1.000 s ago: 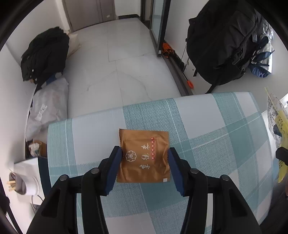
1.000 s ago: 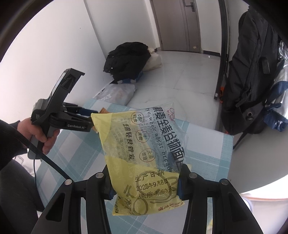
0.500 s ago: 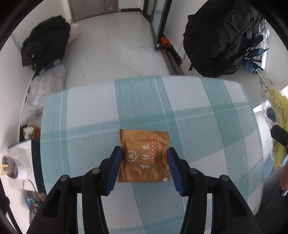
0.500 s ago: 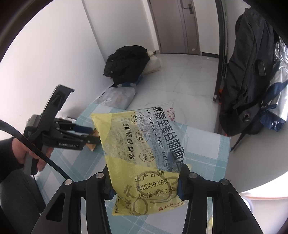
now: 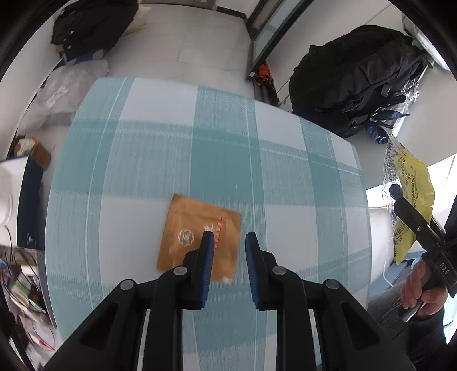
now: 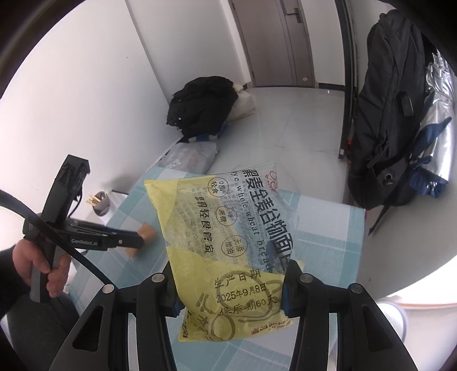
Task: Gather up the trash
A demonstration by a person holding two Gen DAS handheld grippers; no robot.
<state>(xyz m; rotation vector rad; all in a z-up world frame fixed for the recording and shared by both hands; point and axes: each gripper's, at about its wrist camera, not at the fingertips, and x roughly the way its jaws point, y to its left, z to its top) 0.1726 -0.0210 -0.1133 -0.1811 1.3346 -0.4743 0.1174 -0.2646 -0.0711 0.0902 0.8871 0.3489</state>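
A brown snack wrapper [image 5: 197, 234] lies on the teal-checked tablecloth [image 5: 217, 159], blurred, its right part under my left gripper's left finger. My left gripper [image 5: 227, 242] stands over it with its fingers close together and nothing between them. In the right wrist view the wrapper [image 6: 145, 234] shows at the tip of the left gripper [image 6: 137, 239]. My right gripper [image 6: 230, 288] is shut on a yellow and clear bread bag [image 6: 228, 242] and holds it up above the table. The bag also shows in the left wrist view [image 5: 411, 194] at the right.
A black backpack [image 5: 354, 77] stands past the table's far right corner. A black bag [image 5: 91, 25] and a plastic sack [image 5: 60, 94] lie on the floor to the left. A grey cup with sticks [image 6: 101, 202] stands left of the table.
My left gripper let go of the brown wrapper, which now lies on the cloth, and its fingers have closed together. My right gripper still holds the bread bag.
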